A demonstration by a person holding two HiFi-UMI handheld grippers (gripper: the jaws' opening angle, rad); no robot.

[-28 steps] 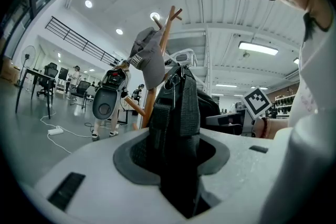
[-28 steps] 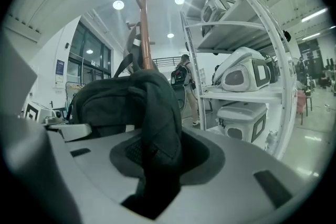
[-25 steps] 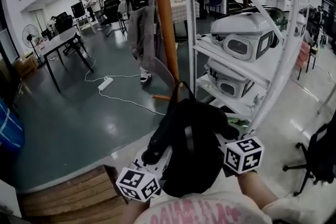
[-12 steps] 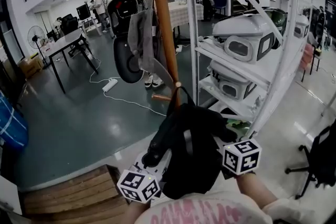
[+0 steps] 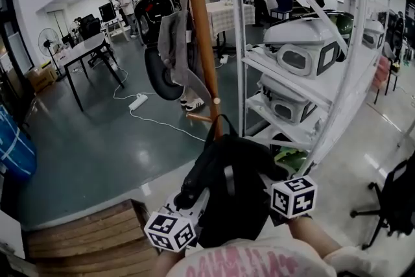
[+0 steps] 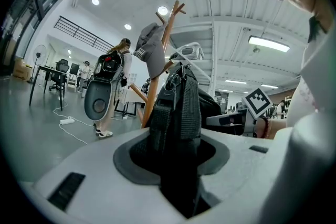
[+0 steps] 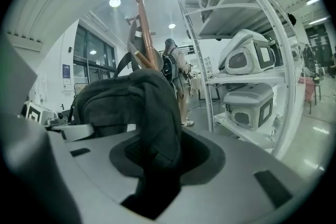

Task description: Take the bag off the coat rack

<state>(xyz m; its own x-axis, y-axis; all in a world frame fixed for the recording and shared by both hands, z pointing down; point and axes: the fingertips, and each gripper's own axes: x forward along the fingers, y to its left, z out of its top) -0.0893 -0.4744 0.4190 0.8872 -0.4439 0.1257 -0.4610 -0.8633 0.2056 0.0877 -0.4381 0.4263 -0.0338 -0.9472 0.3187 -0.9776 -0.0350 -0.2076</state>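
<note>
The left gripper [image 6: 176, 160] is clenching its jaws on the woven black strap [image 6: 178, 105] of the black fabric backpack [image 5: 233, 191]. The right gripper [image 7: 155, 165] is pinching a fold of the backpack's shell, so both sides are sharing the weight. The backpack is hanging low before the person's chest, near the brown wooden coat rack [image 5: 202, 29] and apparently clear of its pegs.

White shelving [image 5: 238, 42] at right – white carriers [image 5: 301, 42] on tiers. Power strip [image 5: 138, 102] on floor [image 5: 97, 139]; table [image 5: 81, 48], fan [image 5: 47, 39] far left.
</note>
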